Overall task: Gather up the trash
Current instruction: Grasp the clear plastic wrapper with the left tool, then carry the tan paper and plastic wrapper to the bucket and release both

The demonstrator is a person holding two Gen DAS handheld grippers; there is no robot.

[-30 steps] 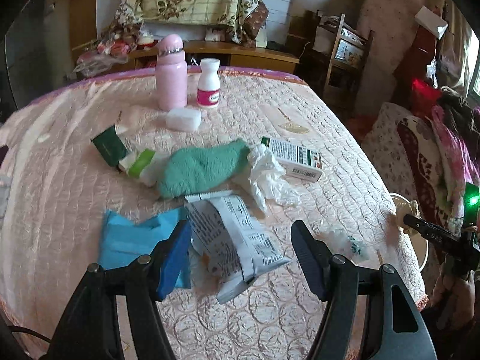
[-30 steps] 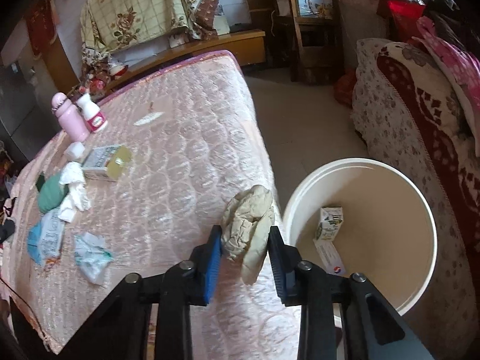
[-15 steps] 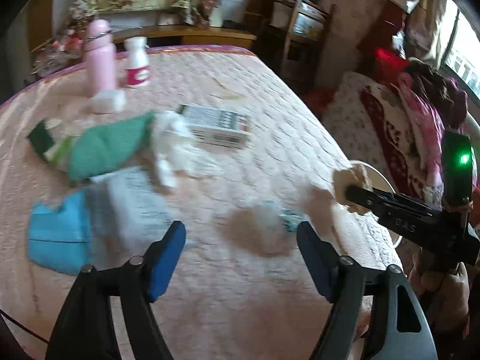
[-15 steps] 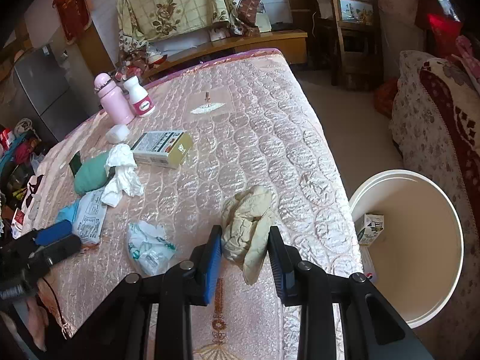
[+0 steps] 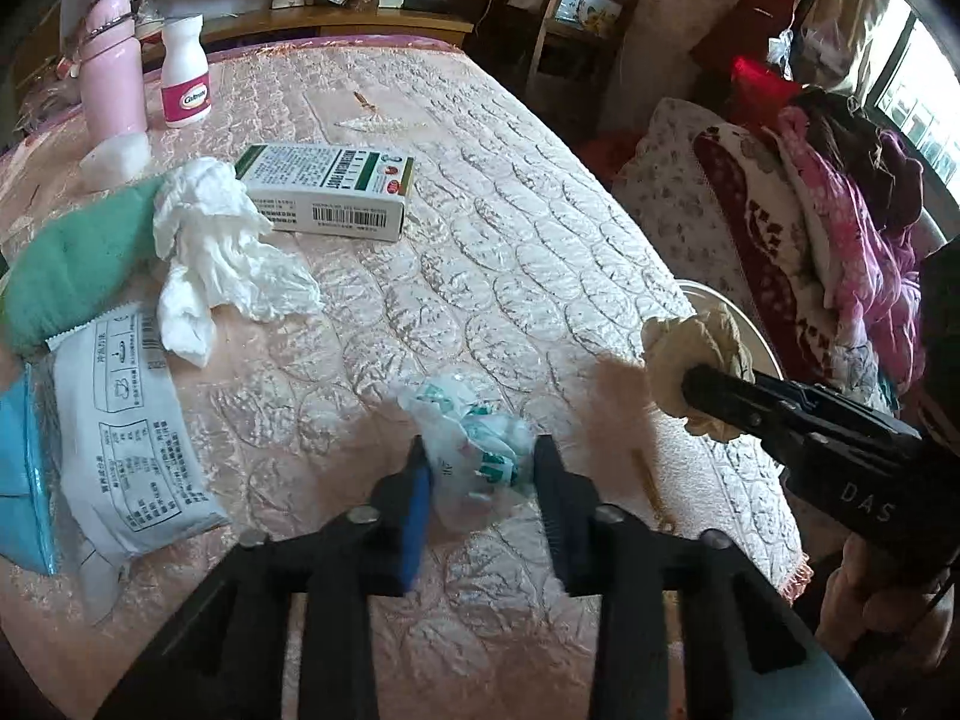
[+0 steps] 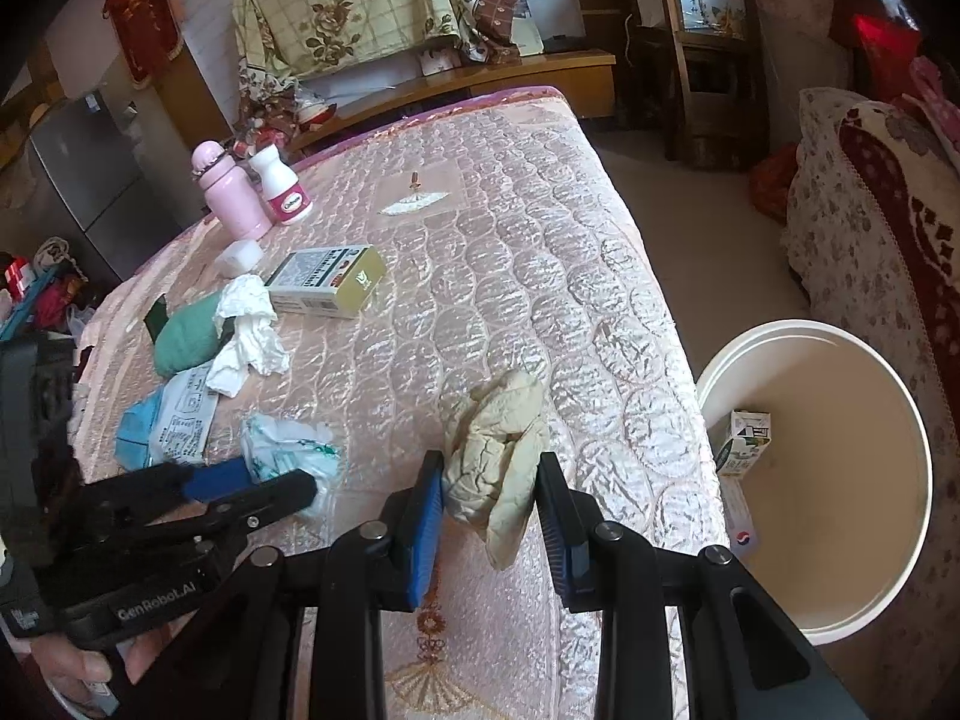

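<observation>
My left gripper (image 5: 480, 468) is closed around a crumpled white-and-green plastic wrapper (image 5: 474, 438) lying on the pink quilted bed (image 5: 540, 240); it also shows in the right wrist view (image 6: 288, 450). My right gripper (image 6: 489, 498) is shut on a crumpled beige wad (image 6: 498, 450) and holds it over the bed's edge, left of the white trash bucket (image 6: 900, 420). The wad shows in the left wrist view (image 5: 690, 360) too. A small carton (image 6: 744, 441) lies inside the bucket.
On the bed lie a white tissue (image 5: 210, 252), a green cloth (image 5: 78, 264), a medicine box (image 5: 330, 192), a grey snack pouch (image 5: 132, 432), a blue packet (image 5: 18, 468), a pink bottle (image 5: 111, 72) and a white pill bottle (image 5: 186, 81). A sofa (image 6: 870, 210) stands beyond the bucket.
My left gripper moved right from the grey pouch to the plastic wrapper and closed on it. My right gripper, still holding the wad, swung back over the bed edge.
</observation>
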